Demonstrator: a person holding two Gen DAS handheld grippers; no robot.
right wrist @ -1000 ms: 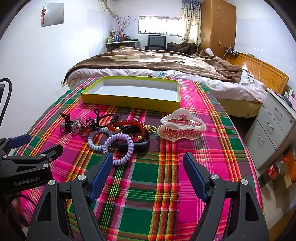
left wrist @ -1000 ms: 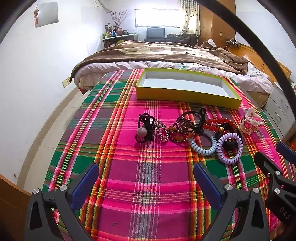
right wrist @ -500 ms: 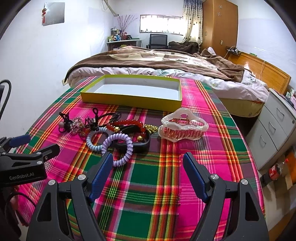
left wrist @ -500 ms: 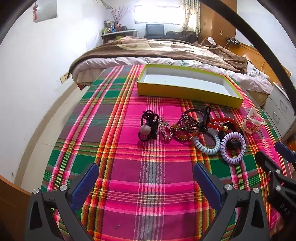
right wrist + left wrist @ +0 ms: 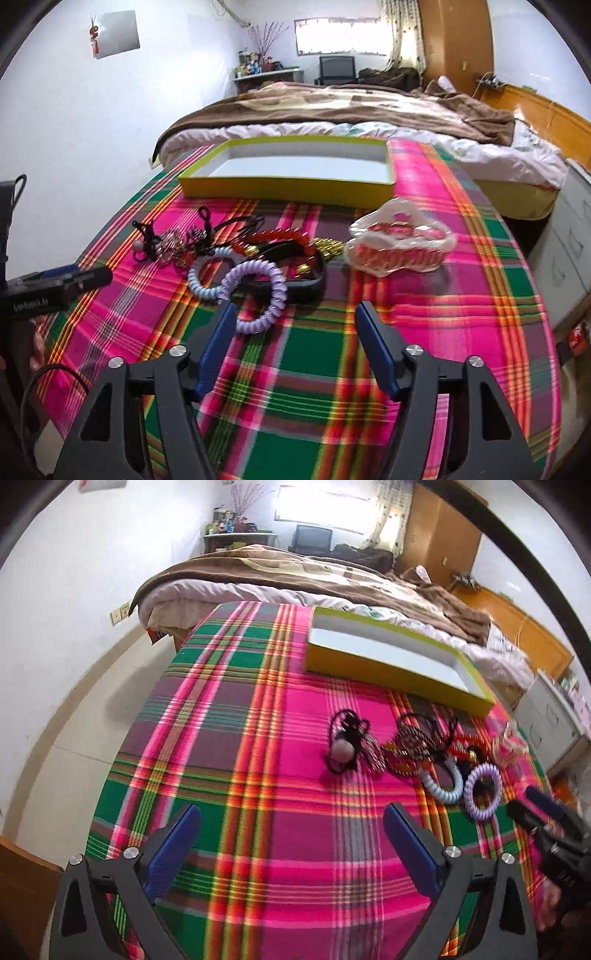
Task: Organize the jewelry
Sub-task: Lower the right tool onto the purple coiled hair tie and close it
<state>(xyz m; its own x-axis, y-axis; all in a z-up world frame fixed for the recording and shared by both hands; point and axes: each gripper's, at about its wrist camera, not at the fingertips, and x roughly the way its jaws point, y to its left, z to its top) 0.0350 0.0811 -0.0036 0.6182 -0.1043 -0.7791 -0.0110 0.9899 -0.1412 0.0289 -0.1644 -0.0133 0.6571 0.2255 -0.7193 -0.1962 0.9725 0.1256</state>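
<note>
Right wrist: bare plaid cloth (image 5: 424,354) between jewelry heap (image 5: 240,254) and table edge.

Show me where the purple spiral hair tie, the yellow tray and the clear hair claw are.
purple spiral hair tie (image 5: 277,291), right wrist view, right side of its coil
yellow tray (image 5: 288,186), right wrist view, near wall
clear hair claw (image 5: 400,242), right wrist view, middle

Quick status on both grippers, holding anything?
Left gripper: open, empty.
Right gripper: open, jaws just been closing, nothing between them yet.
</note>
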